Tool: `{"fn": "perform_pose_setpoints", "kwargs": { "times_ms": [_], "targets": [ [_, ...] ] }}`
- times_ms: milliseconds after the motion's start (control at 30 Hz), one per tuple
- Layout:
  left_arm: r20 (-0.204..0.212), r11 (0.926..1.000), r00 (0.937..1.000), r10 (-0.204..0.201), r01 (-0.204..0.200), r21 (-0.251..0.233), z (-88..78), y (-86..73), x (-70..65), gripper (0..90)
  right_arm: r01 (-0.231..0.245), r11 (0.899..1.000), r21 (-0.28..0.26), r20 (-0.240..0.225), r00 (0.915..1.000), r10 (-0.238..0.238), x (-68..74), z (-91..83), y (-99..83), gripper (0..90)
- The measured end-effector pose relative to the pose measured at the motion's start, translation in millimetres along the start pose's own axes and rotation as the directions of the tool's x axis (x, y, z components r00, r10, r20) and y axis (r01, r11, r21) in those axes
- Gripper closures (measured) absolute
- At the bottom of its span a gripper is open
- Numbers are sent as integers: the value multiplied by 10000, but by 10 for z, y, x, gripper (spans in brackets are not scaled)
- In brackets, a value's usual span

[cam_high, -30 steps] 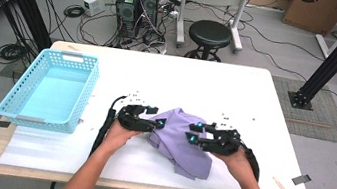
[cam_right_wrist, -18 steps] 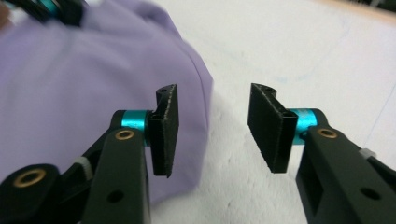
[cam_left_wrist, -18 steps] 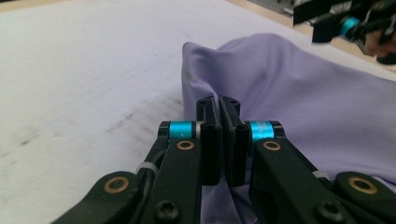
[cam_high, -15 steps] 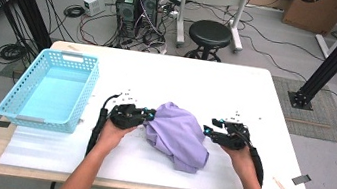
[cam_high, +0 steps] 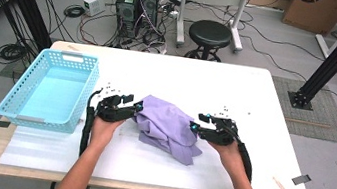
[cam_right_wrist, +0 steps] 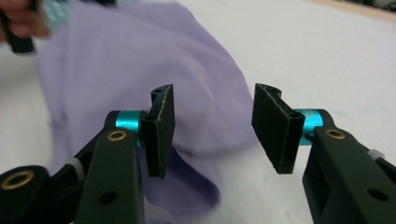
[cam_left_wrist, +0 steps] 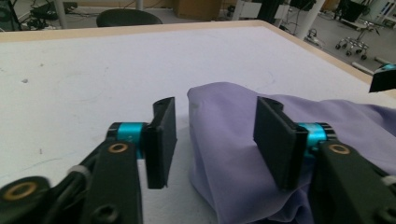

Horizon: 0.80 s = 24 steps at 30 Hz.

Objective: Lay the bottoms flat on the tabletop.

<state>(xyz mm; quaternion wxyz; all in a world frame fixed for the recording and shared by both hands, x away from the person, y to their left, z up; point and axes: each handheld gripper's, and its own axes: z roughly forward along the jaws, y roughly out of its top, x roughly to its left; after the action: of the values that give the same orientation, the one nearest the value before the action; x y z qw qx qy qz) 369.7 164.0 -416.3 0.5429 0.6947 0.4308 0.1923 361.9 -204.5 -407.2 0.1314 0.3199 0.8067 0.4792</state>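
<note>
A crumpled purple cloth (cam_high: 167,127) lies in a heap at the middle of the white table (cam_high: 198,84). My left gripper (cam_high: 137,107) is at the cloth's left edge and open. Its jaws have just been opening. In the left gripper view a fold of the cloth (cam_left_wrist: 243,140) stands between the pads of the left gripper (cam_left_wrist: 215,135), which do not press on it. My right gripper (cam_high: 194,126) is at the cloth's right edge, open, its jaws also just opening. In the right gripper view the right gripper (cam_right_wrist: 212,130) hovers over the cloth (cam_right_wrist: 140,60).
A light blue plastic basket (cam_high: 51,89) stands empty on the table's left side. A white sheet (cam_high: 46,152) covers the front left of the table. A thin wooden stick (cam_high: 283,188) lies near the front right corner. A black stool (cam_high: 211,32) stands behind the table.
Both grippers were on the spread cloth a second ago, then drew apart. The cloth is now bunched into a heap, with both grippers at its edges.
</note>
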Motion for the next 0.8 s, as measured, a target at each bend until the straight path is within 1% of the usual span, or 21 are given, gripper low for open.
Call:
{"fn": "perform_pose_setpoints", "kwargs": {
  "times_ms": [33,100,133,200,267,300,333,367,400,433,467,500,533,567,600,633,700,733,767,800],
  "targets": [
    [-46,10000,10000,9,-10,-81,-13,1,10,448,48,9999,-101,-13,10000,-48,34,9,48,501],
    [-102,9995,9999,-48,45,-302,-56,6,44,440,299,9994,-186,20,9996,-299,89,41,121,500],
    [-78,9992,9999,-87,84,-401,-76,9,62,435,387,9991,-200,-136,9991,-389,120,69,163,496],
    [-132,9986,9999,-74,67,-531,-109,13,89,428,608,9980,-155,-604,9963,-617,195,165,236,478],
    [-89,9979,10000,-4,-1,-640,-141,13,116,423,786,9969,35,-1139,9905,-777,288,297,293,467],
    [-90,9976,10000,7,-13,-696,-148,11,123,422,996,9946,288,-1311,9868,-950,350,383,318,490],
    [-28,9973,10000,-24,22,-733,-159,6,136,422,1176,9917,527,-1311,9853,-1098,384,434,331,525],
    [9,9972,10000,-37,38,-741,-165,1,143,422,1441,9859,855,-1406,9813,-1312,425,521,337,565],
    [51,9970,10000,-72,75,-776,-167,-4,147,422,1606,9810,1091,-1442,9790,-1443,438,569,338,606],
    [73,9971,10000,-47,52,-763,-176,-14,155,422,1719,9763,1316,-1444,9777,-1527,450,611,335,691],
    [100,9970,9999,-15,23,-772,-181,-22,161,422,2015,9662,1610,-1447,9732,-1789,462,662,328,791],
    [113,9970,9999,-29,38,-774,-186,-30,167,422,2252,9593,1705,-1367,9695,-2033,463,682,322,868],
    [113,9971,9999,-35,43,-763,-193,-37,174,422,2269,9579,1760,-1286,9700,-2061,452,678,323,884],
    [100,9971,9999,-59,66,-764,-197,-42,182,422,2181,9614,1680,-1181,9726,-2000,425,660,329,892],
    [117,9968,9999,-101,110,-794,-202,-48,189,422,2083,9642,1640,-904,9765,-1956,385,627,336,894],
    [129,9968,9999,-92,102,-795,-208,-52,199,422,1877,9692,1594,-629,9817,-1798,332,584,342,894],
    [87,9969,9999,-110,116,-778,-214,-59,204,422,1472,9776,1502,98,9886,-1503,193,477,332,895],
    [114,9968,9999,-127,136,-790,-212,-63,203,422,1214,9811,1510,572,9897,-1313,114,413,317,895],
    [147,9969,9998,-132,143,-776,-210,-68,201,422,1010,9829,1538,1085,9870,-1184,26,347,296,894],
    [186,9972,9997,-128,141,-738,-204,-72,198,422,713,9855,1541,1517,9839,-949,-67,281,266,894]
  ]
}}
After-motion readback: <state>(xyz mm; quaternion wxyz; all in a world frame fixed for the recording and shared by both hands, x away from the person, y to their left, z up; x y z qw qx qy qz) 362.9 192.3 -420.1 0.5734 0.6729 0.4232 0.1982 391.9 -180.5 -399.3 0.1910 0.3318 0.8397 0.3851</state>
